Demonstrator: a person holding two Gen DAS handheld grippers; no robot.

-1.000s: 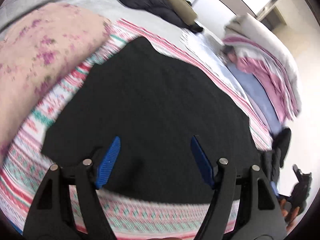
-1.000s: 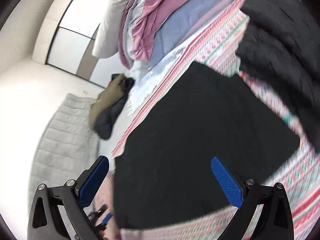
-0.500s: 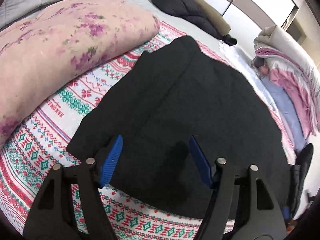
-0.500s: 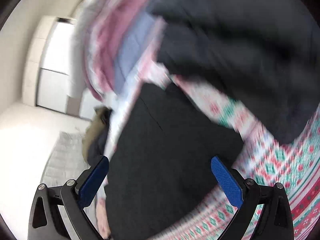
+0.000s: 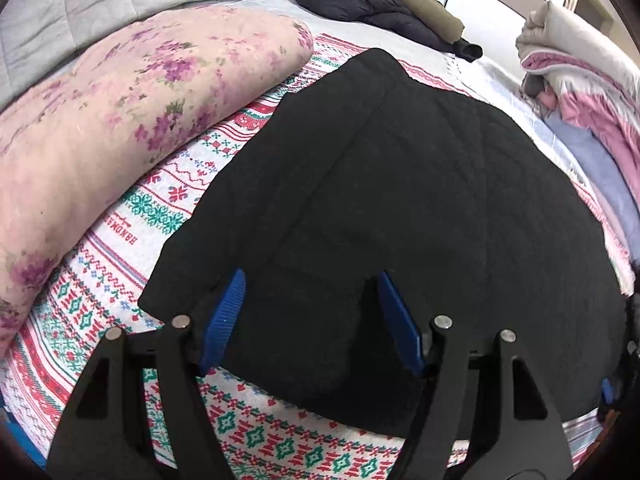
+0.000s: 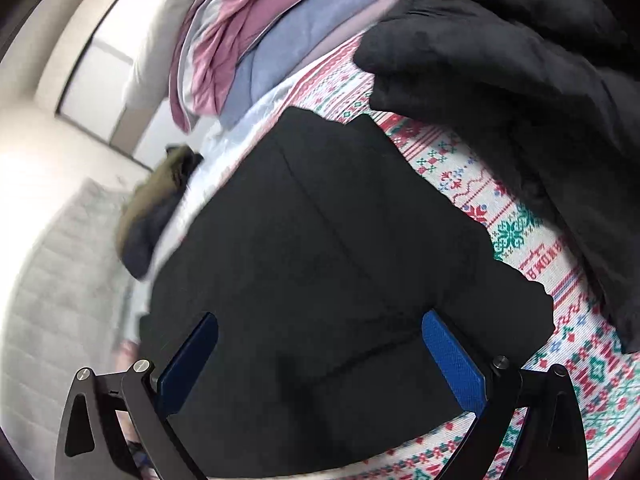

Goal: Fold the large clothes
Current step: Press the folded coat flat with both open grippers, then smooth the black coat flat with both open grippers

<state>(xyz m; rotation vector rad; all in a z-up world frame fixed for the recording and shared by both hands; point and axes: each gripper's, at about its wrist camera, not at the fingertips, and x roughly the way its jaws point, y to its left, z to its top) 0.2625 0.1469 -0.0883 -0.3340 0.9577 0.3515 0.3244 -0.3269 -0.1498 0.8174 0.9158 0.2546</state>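
Both tongs lowered nearer black garment [image 5: 400, 200]; left tongs [image 5: 310, 316], right tongs [image 6: 320, 356] wide, empty.

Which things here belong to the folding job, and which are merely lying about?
Job: black garment, spread flat on the patterned blanket; left gripper and right gripper, both open.

Lying about: floral quilt, dark jacket, pink bedding pile.
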